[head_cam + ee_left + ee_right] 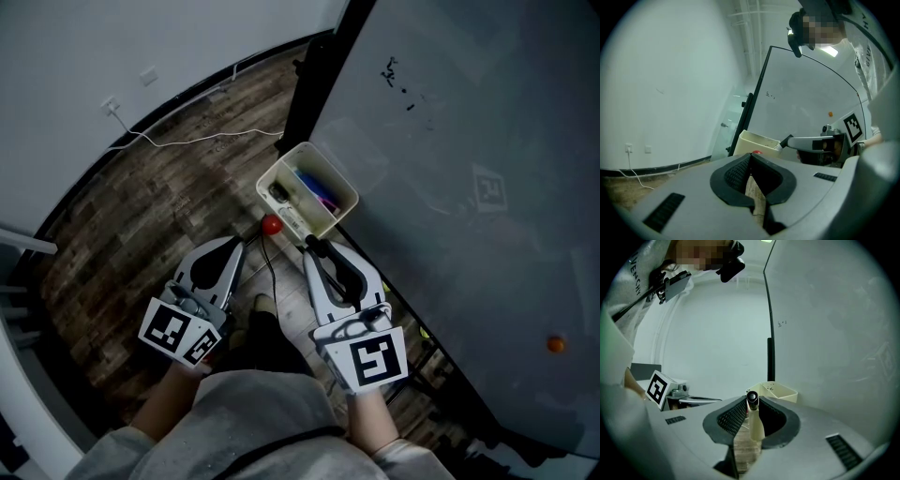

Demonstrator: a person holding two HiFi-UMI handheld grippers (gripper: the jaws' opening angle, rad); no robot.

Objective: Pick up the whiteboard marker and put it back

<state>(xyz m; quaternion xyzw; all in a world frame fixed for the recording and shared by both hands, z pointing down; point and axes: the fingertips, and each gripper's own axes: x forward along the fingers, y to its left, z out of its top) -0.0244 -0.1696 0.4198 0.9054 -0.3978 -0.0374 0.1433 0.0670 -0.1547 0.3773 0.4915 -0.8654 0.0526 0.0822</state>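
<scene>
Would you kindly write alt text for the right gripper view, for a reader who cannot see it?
The right gripper has its jaws closed on a pale whiteboard marker with a dark end. Just beyond the jaws, an open cream bin sits against a large grey whiteboard that fills the right side.

Dark wood-plank floor (178, 216) runs out to a white wall (112, 47) from 9 to 12 o'clock in the head view. A white cable (187, 142) trails from a socket (110, 105) there. A large grey whiteboard (469, 141) on a black frame (314, 75) fills 3 o'clock.
</scene>
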